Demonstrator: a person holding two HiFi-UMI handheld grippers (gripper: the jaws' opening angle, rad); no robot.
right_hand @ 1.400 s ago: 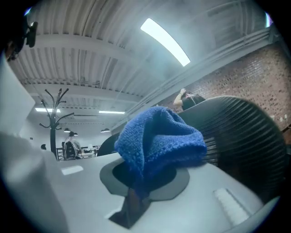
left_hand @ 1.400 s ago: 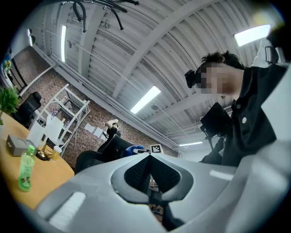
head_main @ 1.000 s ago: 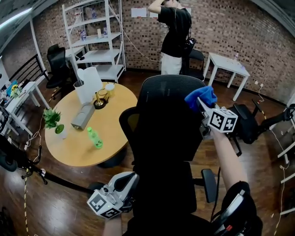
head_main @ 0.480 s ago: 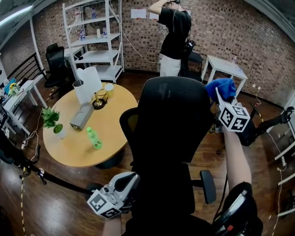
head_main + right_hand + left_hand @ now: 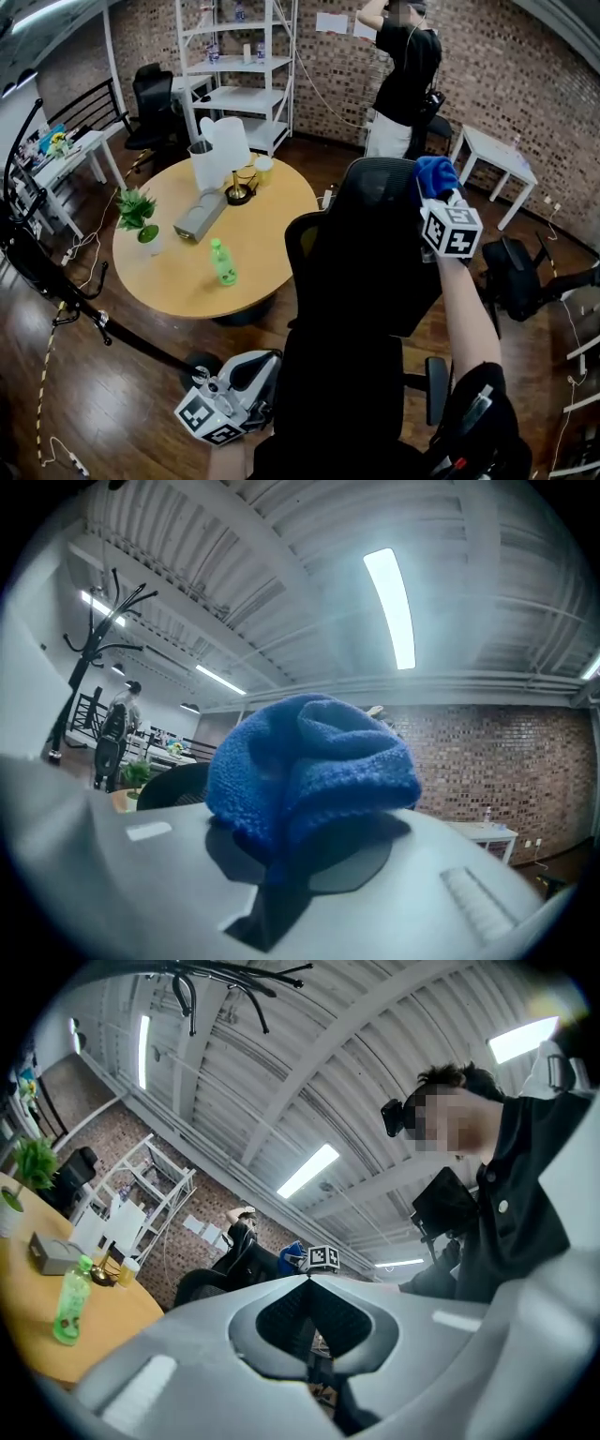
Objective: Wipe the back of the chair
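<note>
left gripper low beside the seat, jaws together on nothing | right gripper clamped on bunched blue cloth at upper right edge of chair back | risk: unsteadied chair may swivel under the push, or cloth may slide off the edge | unclear: whether cloth touches the back; chair base hidden

The right arm reaches forward and up, the right tool clamped on a blue cloth. The left tool sits low, jaws together.
</note>
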